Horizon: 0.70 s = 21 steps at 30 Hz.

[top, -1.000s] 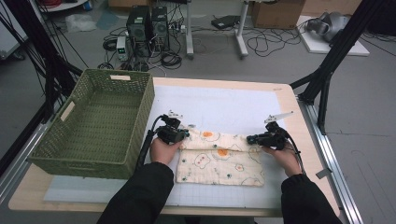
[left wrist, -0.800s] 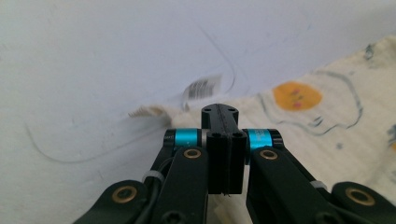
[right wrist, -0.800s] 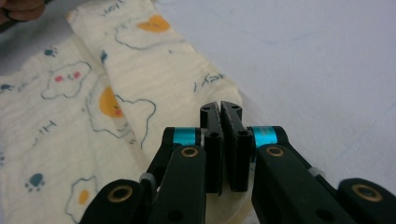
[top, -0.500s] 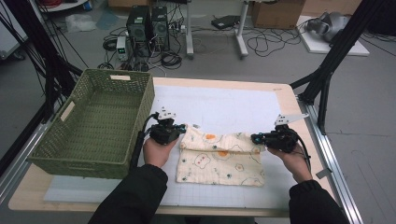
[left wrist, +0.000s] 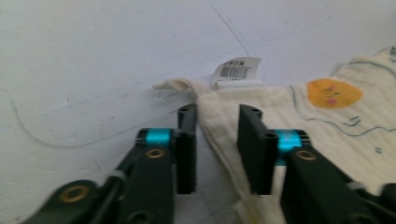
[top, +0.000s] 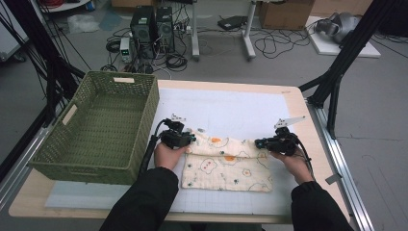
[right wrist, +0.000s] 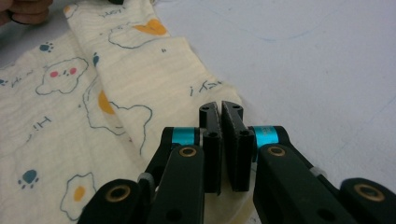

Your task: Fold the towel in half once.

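Left tool [top: 191, 139] jaws just parted, right tool [top: 260, 143] clamped.

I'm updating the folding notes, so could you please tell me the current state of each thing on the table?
Cream printed muslin cloth: folded over, flat on the mat.
Green woven plastic basket: upright, nothing inside.
Left claw: jaws just opened, cloth corner between them, released.
Right claw: shut on the cloth's edge.

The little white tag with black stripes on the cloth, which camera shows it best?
The left gripper view. There the white barcode tag sits close up at the corner of the cream printed cloth, and its black bars are readable. The high view shows it as a tiny pale speck beside the cloth's far left corner.
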### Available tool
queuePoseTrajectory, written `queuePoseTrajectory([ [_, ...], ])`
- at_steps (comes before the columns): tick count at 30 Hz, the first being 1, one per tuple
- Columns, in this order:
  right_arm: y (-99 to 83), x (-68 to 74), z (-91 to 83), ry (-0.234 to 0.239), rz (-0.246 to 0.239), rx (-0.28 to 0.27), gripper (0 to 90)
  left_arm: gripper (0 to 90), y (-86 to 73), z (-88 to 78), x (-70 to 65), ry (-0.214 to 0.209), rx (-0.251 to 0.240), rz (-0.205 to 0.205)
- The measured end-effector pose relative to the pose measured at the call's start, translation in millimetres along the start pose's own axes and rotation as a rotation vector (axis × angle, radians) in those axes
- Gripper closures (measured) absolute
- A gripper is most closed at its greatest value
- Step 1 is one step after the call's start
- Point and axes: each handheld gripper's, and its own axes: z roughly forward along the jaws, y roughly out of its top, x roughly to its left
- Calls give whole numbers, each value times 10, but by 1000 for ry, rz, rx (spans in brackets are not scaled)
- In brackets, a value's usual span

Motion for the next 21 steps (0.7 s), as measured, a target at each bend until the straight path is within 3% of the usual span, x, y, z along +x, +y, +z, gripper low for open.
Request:
queuePoseTrajectory([
  [2, -6, -11, 21, 2, 0, -2, 867, 863, -4, 0, 21, -28, 4, -17],
  [7, 10, 26, -5, 4, -9, -13, 868, 881, -1, -49, 0, -31, 17, 24],
  [15, 37, 112, -204, 20, -22, -87, 870, 883, 65, -335, -76, -31, -83, 57],
  [21, 0, 277, -385, 49, -56, -135, 870, 882, -18, -616, -207, -92, -146, 89],
])
